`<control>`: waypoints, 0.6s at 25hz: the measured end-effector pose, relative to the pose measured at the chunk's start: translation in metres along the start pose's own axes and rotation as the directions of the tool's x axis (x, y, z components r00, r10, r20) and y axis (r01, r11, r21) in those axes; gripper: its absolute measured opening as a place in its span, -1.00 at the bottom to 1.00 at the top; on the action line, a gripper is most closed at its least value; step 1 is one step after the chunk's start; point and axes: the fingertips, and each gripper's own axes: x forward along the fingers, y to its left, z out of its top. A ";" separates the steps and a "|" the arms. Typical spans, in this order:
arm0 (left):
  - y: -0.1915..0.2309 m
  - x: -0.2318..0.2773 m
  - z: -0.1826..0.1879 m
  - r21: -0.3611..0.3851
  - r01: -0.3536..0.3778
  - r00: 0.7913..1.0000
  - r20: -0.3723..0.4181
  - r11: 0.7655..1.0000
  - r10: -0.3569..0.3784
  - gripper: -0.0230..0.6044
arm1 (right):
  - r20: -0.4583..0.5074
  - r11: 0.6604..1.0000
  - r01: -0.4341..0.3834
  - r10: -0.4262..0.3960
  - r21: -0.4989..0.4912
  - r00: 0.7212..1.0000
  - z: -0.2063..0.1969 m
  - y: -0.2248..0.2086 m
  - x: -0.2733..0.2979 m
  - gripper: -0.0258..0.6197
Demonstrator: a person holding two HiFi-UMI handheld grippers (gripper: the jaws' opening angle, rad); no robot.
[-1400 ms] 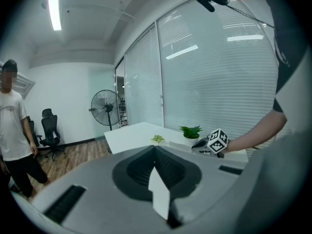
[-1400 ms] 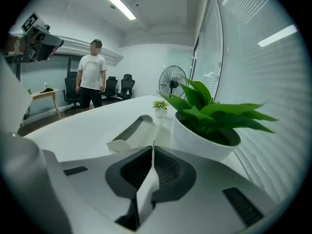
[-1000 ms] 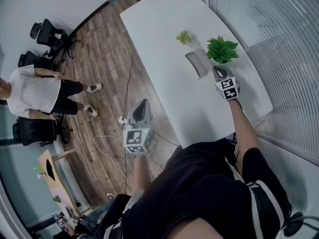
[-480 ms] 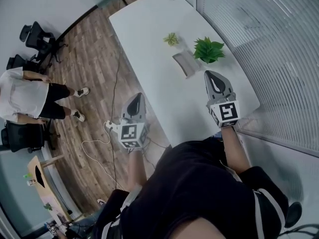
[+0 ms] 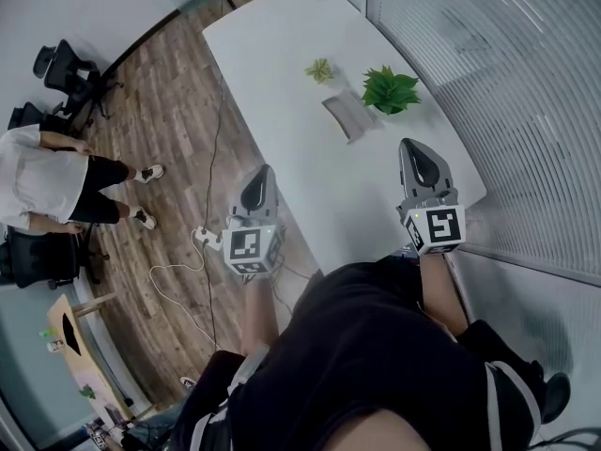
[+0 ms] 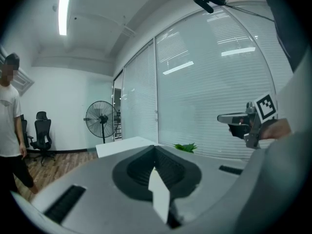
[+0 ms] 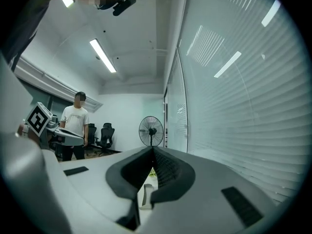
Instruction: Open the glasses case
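Observation:
The grey glasses case (image 5: 347, 117) lies on the white table (image 5: 282, 54) between two potted plants and looks open, one half tilted up. Its grey shape also shows through the hollow of my right gripper's jaws (image 7: 146, 195). My right gripper (image 5: 413, 147) hangs above the table's near end, well short of the case, shut and empty (image 7: 152, 150). Left of the table's edge, over the wood floor, my left gripper (image 5: 263, 172) is also shut with nothing in it (image 6: 155, 149).
A small plant (image 5: 319, 69) and a larger one (image 5: 390, 90) flank the case. A glass wall with blinds (image 5: 488, 83) runs along the table's right side. A person (image 5: 47, 181), office chairs (image 5: 70, 69) and floor cables (image 5: 188, 271) are on the left.
My right gripper has lifted from beside the case and drawn back toward me, its jaws closing to shut. The left gripper rose slightly. The head view shifted a little.

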 end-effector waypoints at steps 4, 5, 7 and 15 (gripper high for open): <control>0.001 -0.005 0.008 -0.003 -0.012 1.000 0.020 1.000 0.012 -0.93 | 0.000 1.000 0.013 -0.013 0.000 1.000 0.002 -0.008 -0.001 -0.87; 0.003 -0.006 0.010 -0.004 -0.019 0.999 0.029 1.000 0.019 -0.93 | 0.001 1.000 0.013 -0.013 -0.001 1.000 0.003 -0.009 -0.001 -0.87; 0.006 -0.008 0.015 0.000 -0.035 0.998 0.055 0.999 0.035 -0.93 | 0.005 1.000 0.009 -0.009 -0.003 1.000 0.003 -0.009 0.000 -0.87; 0.016 -0.013 0.035 0.003 -0.067 0.992 0.104 0.998 0.066 -0.93 | 0.003 1.000 0.000 0.000 -0.014 1.000 0.006 -0.007 0.000 -0.87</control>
